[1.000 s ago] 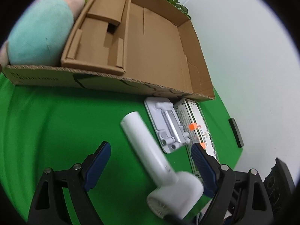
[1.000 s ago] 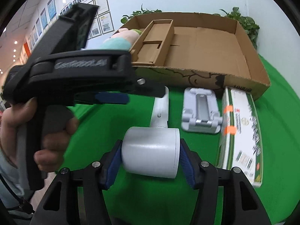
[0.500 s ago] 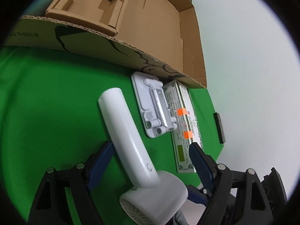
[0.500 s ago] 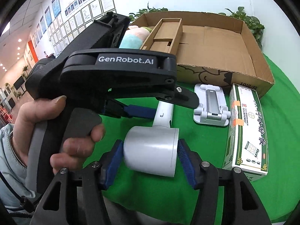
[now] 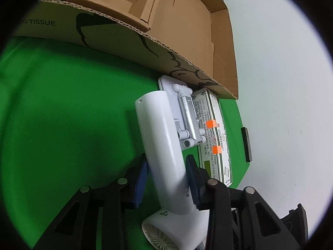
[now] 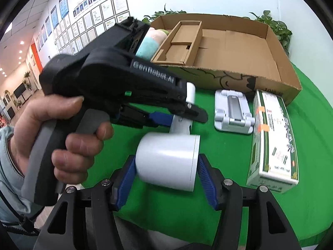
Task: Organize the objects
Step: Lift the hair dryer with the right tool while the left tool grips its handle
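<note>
While both hand-held grippers are working on the same white hair dryer (image 6: 166, 164), each one is taking the part that suits it: the right hand-held gripper (image 6: 166, 173) is clamping its blue pads against the two ends of the barrel, and the left hand-held gripper (image 5: 166, 179) is closing its pads on the handle, low down near where it joins the barrel. Judging by this two-point hold, the awkward, top-heavy shape is being steadied so it does not swing when carried. The dryer is sitting over the near edge of the green table (image 5: 62, 114), its handle pointing away toward the open cardboard box (image 6: 239, 52) along the far edge. That box is likely the destination, since a wide stretch of its floor is lying bare beside a cardboard insert (image 6: 181, 41), with a plush toy (image 6: 149, 43) tucked at its left end. A white folding stand (image 6: 233, 110) and a green-and-white carton (image 6: 272, 137) are lying side by side on the table just in front of the box's right corner, apparently waiting their turn. A person's hand (image 6: 58, 137) is squeezing the left tool's grip.
</note>
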